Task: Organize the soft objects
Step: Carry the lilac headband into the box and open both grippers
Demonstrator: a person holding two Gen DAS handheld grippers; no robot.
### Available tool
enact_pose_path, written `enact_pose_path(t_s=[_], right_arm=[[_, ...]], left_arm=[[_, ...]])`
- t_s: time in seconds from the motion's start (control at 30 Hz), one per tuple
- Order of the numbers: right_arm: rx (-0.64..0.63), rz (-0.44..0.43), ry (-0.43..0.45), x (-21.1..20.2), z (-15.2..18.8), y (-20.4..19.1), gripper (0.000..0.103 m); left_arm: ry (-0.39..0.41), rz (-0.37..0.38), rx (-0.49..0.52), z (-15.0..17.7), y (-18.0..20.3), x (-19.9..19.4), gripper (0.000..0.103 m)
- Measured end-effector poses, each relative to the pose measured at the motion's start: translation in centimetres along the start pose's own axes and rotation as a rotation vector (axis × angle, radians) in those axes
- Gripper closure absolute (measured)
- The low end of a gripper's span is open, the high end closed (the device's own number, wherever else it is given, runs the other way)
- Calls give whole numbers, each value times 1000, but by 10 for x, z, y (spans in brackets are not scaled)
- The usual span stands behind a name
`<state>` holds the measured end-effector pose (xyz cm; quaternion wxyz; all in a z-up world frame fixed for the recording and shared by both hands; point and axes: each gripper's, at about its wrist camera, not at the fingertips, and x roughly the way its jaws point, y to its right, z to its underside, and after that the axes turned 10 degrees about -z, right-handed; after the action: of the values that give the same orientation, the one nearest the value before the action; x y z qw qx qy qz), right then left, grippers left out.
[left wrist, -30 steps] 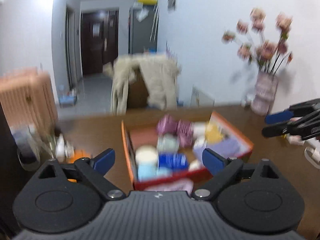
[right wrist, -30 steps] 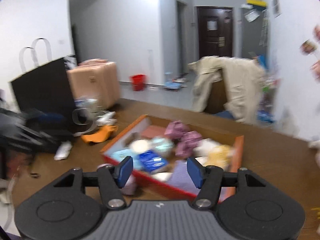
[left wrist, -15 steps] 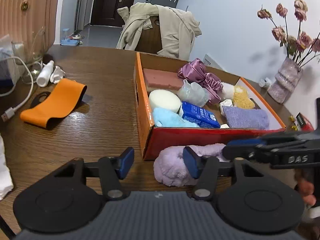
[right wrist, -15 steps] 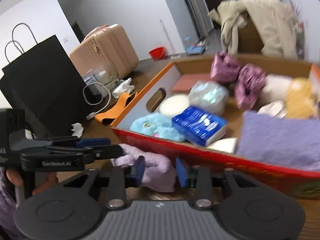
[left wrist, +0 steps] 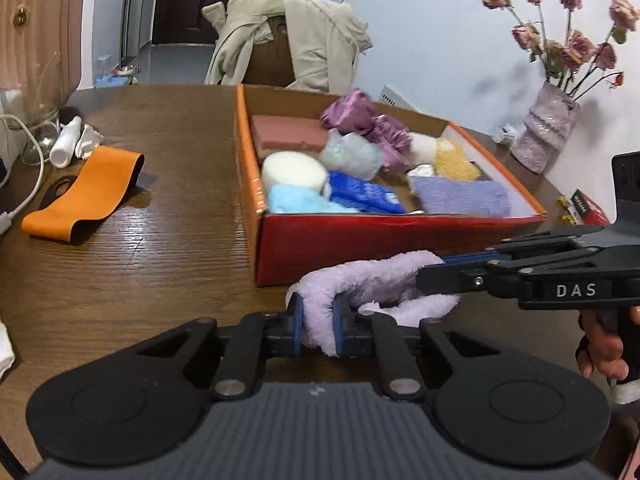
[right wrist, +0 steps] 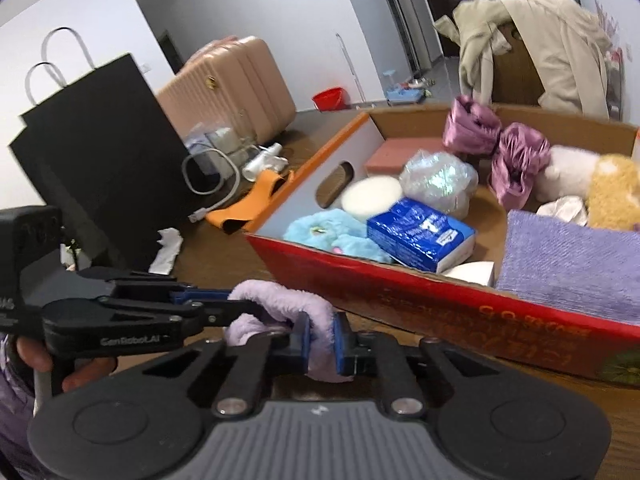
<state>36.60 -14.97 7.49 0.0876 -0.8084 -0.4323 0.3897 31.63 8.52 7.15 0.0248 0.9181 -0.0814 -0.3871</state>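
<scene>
A fluffy lilac cloth [left wrist: 368,280] lies on the brown table just in front of the red cardboard box [left wrist: 360,240]. My left gripper [left wrist: 318,330] is shut on the cloth's left end. My right gripper [right wrist: 322,340] is shut on its other end, and it reaches in from the right in the left wrist view [left wrist: 430,270]. The cloth [right wrist: 280,300] sags between the two grips. In the box [right wrist: 440,304] lie several soft things: a blue tissue pack [right wrist: 420,236], a purple towel [right wrist: 568,264], a light blue plush [right wrist: 324,232], pink satin scrunchies [left wrist: 368,124] and a white sponge [left wrist: 292,168].
An orange band [left wrist: 88,196] lies on the table left of the box, with a white cable [left wrist: 28,168] and a small bottle [left wrist: 66,144] beyond it. A black paper bag [right wrist: 100,148] stands at the left. A vase of dried flowers [left wrist: 548,136] stands at the far right.
Both grippers came down to the table in front of the box. Their jaws went from wide apart to shut on the two ends of the lilac cloth.
</scene>
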Motion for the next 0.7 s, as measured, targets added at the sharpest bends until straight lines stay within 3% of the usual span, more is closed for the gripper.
enact_pose_path(t_s=[0.23, 0.43, 0.57, 0.7], right_arm=[[-115, 38, 84, -93, 3, -46, 95], [-210, 134, 210, -183, -3, -84, 95], [-223, 165, 221, -196, -4, -82, 95], [-204, 200, 278, -199, -12, -64, 91]], left_arm=[[140, 2, 111, -2, 51, -84, 88], [247, 39, 168, -20, 95, -139, 88], [287, 37, 179, -34, 118, -140, 89], [293, 19, 153, -59, 129, -112, 89]])
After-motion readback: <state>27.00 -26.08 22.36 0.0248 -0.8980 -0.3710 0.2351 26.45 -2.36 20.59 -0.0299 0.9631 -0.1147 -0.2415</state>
